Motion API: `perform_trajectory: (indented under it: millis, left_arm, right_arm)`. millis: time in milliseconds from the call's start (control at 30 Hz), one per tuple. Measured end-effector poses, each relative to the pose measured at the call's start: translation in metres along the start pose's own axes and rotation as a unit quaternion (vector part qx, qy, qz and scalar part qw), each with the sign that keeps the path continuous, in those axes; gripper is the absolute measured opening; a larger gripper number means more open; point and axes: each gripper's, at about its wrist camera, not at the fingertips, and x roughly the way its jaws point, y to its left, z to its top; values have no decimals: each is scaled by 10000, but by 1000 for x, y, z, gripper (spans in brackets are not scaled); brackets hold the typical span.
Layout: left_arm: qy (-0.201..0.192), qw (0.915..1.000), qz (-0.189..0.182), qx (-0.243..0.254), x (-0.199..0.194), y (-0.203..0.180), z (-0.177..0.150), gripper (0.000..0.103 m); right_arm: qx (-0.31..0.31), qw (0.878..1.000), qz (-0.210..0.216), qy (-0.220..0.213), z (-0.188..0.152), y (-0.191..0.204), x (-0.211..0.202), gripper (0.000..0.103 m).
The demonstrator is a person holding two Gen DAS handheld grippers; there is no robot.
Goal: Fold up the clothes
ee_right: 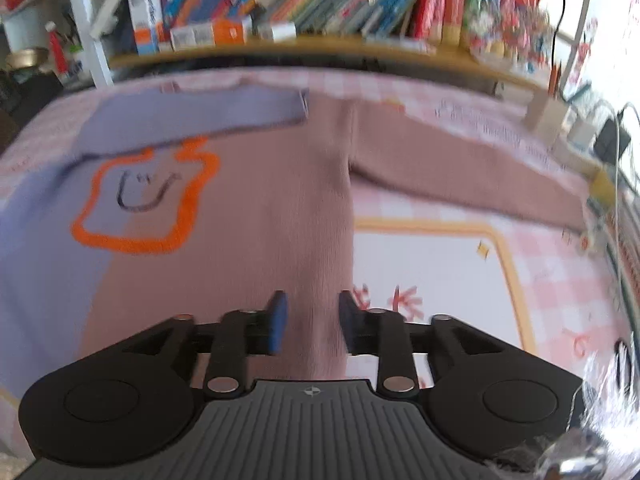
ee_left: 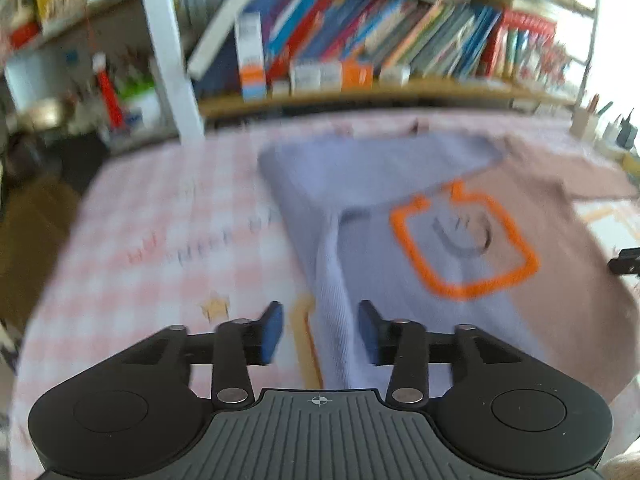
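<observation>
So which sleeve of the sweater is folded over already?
The lavender sleeve. It lies folded across the sweater's chest above the orange toast face, while the brown sleeve is stretched out sideways on the checked tablecloth.

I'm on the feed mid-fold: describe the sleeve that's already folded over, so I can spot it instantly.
Start from the bookshelf behind the pink checked tablecloth. In front of it lies a two-tone sweater, lilac on one half and brown on the other. The folded sleeve is the lilac one, lying across the chest just above the orange outline; the brown sleeve lies spread out sideways.
</observation>
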Motion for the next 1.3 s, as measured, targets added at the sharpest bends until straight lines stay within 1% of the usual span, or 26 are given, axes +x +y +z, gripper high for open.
perform_trajectory:
  millis: [33, 67, 100, 167, 333, 433, 567, 800, 967, 1067, 1100, 1167, 1200, 1267, 1300]
  left_arm:
    - [-100, 9999, -16, 55, -2, -6, 7, 52]
    - [-173, 9998, -33, 103, -1, -12, 12, 52]
    - [-220, 9996, -77, 150, 2, -22, 19, 53]
    - [-225, 9993, -199, 241, 12, -46, 31, 53]
    - [-262, 9955, -512, 755, 46, -118, 62, 53]
    - [-241, 9928, -588, 1011, 74, -148, 77, 53]
    - [-256, 9895, -539, 1313, 112, -174, 98, 53]
    - [-556, 9801, -336, 1878, 163, -216, 127, 52]
    - [-448, 9776, -345, 2028, 191, -244, 134, 52]
    - [-344, 9753, -186, 2176, 204, -258, 131, 51]
    - [-346, 9754, -77, 2174, 206, -259, 131, 50]
    - [-351, 9754, 142, 2171, 210, -263, 129, 25]
    - [-344, 9760, 202, 2142, 211, -262, 129, 4]
    - [-386, 9786, 225, 2010, 213, -254, 128, 4]
    - [-560, 9805, 245, 1865, 208, -245, 129, 3]
  right_arm:
    - [-21, 10000, 25, -88, 2, 0, -3, 31]
    - [-35, 9999, 70, -137, 2, 1, -4, 36]
    - [-50, 9998, 115, -185, 3, 2, -5, 39]
    - [-60, 9996, 195, -206, 2, 3, -4, 42]
    - [-71, 9992, 313, -224, -9, 5, -4, 47]
    - [-12, 9993, 316, -222, -15, -2, -8, 47]
    - [201, 9992, 255, -243, -21, -17, -13, 50]
    - [544, 9982, 171, -161, -32, -41, -16, 52]
    - [634, 9977, 195, -143, -33, -47, -18, 52]
    - [650, 9976, 206, -118, -33, -48, -18, 52]
    - [660, 9975, 209, -111, -33, -49, -19, 52]
    - [689, 9974, 205, -99, -33, -50, -19, 52]
    - [701, 9973, 196, -90, -32, -50, -19, 52]
    - [682, 9975, 187, -78, -32, -49, -19, 52]
    - [668, 9976, 183, -84, -31, -48, -19, 52]
